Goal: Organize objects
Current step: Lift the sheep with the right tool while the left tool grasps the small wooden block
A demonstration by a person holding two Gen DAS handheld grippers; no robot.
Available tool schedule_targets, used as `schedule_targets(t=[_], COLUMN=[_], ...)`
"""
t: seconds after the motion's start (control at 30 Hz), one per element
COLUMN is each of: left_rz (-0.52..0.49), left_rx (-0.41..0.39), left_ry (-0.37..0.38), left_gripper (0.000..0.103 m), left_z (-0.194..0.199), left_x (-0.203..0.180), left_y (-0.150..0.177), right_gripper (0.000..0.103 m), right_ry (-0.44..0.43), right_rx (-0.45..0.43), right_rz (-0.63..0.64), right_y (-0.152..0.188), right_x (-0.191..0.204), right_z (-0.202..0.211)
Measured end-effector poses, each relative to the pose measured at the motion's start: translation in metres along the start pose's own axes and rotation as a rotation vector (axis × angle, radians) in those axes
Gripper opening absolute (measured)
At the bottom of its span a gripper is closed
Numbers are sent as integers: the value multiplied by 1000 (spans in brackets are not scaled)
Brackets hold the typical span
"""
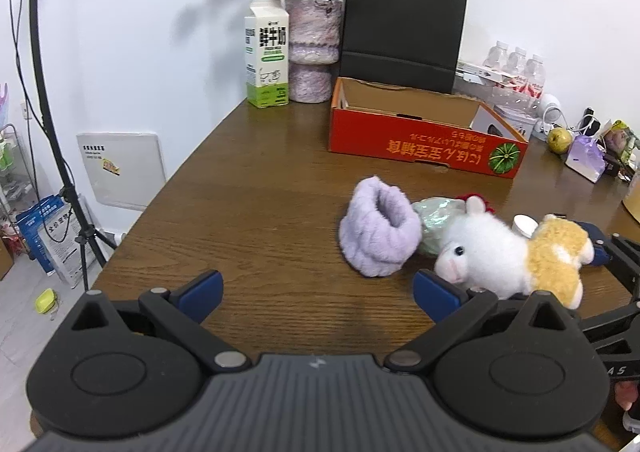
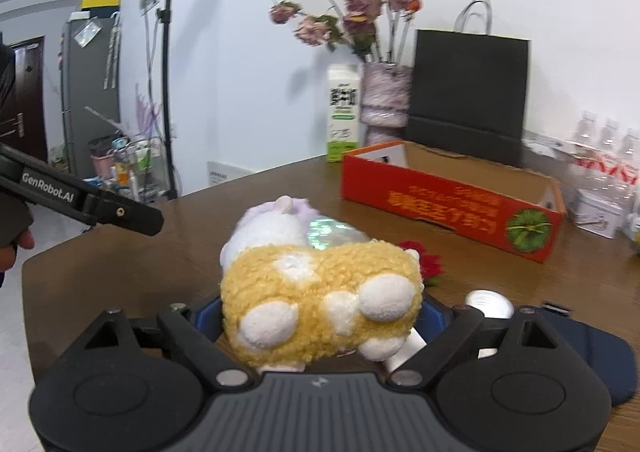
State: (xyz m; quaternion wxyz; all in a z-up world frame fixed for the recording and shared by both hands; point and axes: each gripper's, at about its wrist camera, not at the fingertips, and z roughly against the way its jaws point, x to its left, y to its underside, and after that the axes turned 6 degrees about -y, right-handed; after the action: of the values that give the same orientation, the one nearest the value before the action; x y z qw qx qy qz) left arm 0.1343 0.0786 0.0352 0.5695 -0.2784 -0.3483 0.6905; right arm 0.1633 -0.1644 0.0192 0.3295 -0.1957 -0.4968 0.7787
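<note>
A white and yellow plush animal [image 1: 508, 252] lies on the brown table, and my right gripper [image 2: 320, 316] is shut on its yellow rear end [image 2: 320, 300]. A fluffy lilac cuff [image 1: 380, 232] and a shiny pale green bundle [image 1: 436, 219] lie just left of and behind the plush. My left gripper [image 1: 316, 292] is open and empty over bare table, to the left of the plush. A red cardboard box [image 1: 424, 131], open on top, stands behind these things; it also shows in the right wrist view [image 2: 452, 203].
A milk carton [image 1: 267, 55], a vase of dried roses [image 1: 314, 47] and a black paper bag [image 1: 404, 23] stand along the wall. Water bottles [image 1: 516, 71], an apple [image 1: 559, 139] and small clutter fill the far right. A white cap [image 2: 490, 304] and a dark blue pouch [image 2: 600, 352] lie by my right gripper.
</note>
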Motion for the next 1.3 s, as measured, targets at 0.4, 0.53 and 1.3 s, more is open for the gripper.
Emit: schedule_targets(t=[0.4, 0.53, 1.3], left_rz=[-44, -60, -152], left_rx=[13, 17, 77], left_ry=[64, 86, 166], left_gripper=[103, 103, 95], left_z=[-13, -20, -75], left_x=[-47, -66, -157], left_y=[-11, -15, -13], right_gripper=[90, 90, 91], right_ry=[123, 156, 271], right_rx=[-52, -66, -114], right_rz=[-50, -62, -111], right_y=[10, 11, 31], right_x=[-44, -57, -101], right_z=[34, 42, 57])
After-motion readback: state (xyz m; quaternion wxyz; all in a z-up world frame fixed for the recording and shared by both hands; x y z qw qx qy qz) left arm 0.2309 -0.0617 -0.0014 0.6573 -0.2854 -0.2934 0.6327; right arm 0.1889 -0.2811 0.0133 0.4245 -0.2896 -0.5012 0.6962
